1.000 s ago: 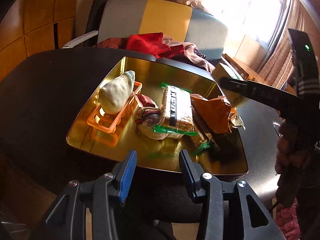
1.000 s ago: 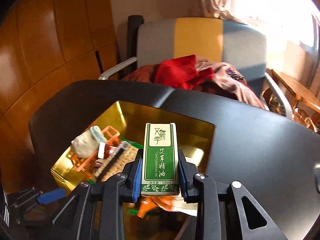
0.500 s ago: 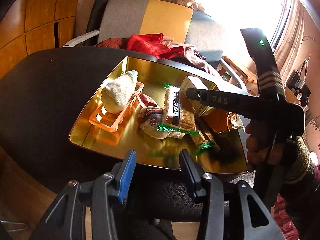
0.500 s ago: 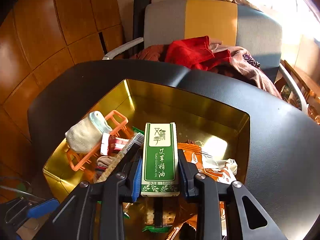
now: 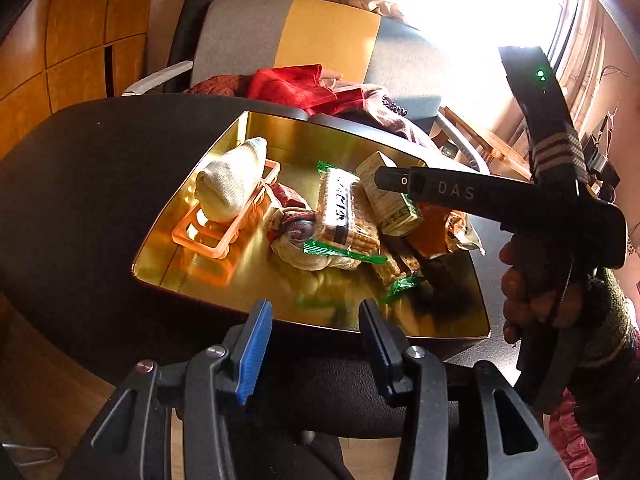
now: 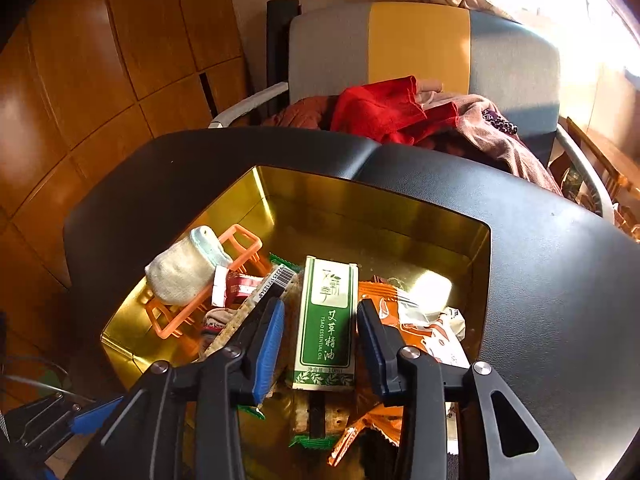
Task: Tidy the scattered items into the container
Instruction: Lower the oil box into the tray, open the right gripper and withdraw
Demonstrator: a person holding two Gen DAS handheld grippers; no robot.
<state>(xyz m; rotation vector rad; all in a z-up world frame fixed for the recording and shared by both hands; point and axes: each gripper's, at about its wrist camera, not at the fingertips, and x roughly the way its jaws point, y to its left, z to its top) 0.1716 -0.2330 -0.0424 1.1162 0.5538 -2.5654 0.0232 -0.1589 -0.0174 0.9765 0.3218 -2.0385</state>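
Partly hidden in the left wrist view, the green-and-white box (image 5: 390,196) shows only between the right gripper's (image 5: 400,196) dark finger and the biscuit pack (image 5: 340,216); the window glare washes out everything behind it. In the right wrist view the box (image 6: 326,332) stands between the right gripper's (image 6: 322,344) pads with gaps on both sides: its jaws have just been opening and no longer press it, and the box's bottom end rests on the heap inside the gold tin (image 6: 482,256). The tin, set on the black table (image 6: 560,280), also holds a rolled sock (image 6: 186,272) on an orange rack (image 6: 240,248) toward its left wall, and orange wrappers (image 6: 404,320) toward its right wall. The left gripper (image 5: 314,344) hangs empty, jaws apart, at the tin's near rim.
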